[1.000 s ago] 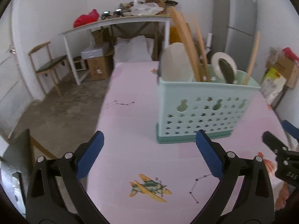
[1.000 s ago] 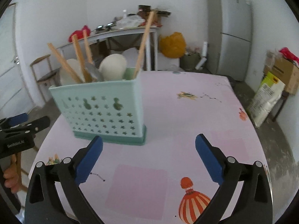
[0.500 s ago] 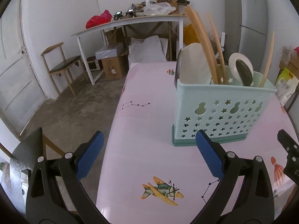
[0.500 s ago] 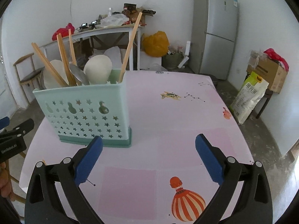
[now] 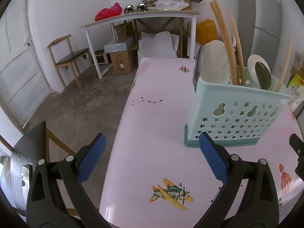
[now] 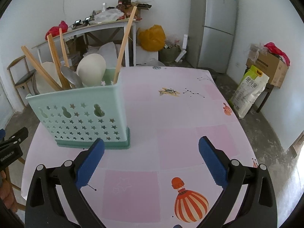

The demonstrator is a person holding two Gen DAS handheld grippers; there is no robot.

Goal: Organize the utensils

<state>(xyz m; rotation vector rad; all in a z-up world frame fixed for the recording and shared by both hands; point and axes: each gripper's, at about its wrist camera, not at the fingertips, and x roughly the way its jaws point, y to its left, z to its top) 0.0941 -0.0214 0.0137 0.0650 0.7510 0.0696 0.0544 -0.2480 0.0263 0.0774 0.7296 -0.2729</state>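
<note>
Both tools have drawn back from the utensil caddy since a second ago, and it now sits further off in each view. Left wrist view: the left tool hovers with its blue-padded fingers wide apart and empty, above the near-left edge of the pink bench. The mint-green utensil caddy stands upright ahead and to the right, holding wooden chopsticks, a pale ladle and spoons. Right wrist view: the right tool is likewise spread open and holding nothing, over the bench's near side. The caddy stands ahead to the left, with one chopstick leaning in its end compartment. No loose utensils show on the bench. The tall chopsticks lean outward, so a tool swinging past could catch them and tip the light caddy.
</note>
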